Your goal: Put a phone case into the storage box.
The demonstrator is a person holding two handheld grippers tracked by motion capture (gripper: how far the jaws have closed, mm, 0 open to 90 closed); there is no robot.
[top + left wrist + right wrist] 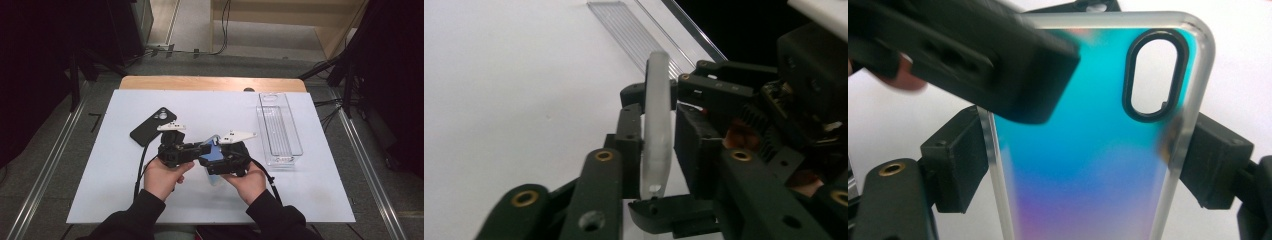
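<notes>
Gripping the blue phone case [1083, 165] by its long edges, the right gripper [227, 162] holds it aloft. The left gripper [187, 151] pinches its rim too. Next, I judge, one releases toward the phone [152, 126] at ten o'clock.

Two phone cases counted: one black case [153, 126] toward table's left edge, one iridescent blue case [1088, 150] with clear rim. One clear plastic tray [278, 127] near right edge. Two grippers: left gripper [192, 151], right gripper [217, 159]. One white table [310, 195].
</notes>
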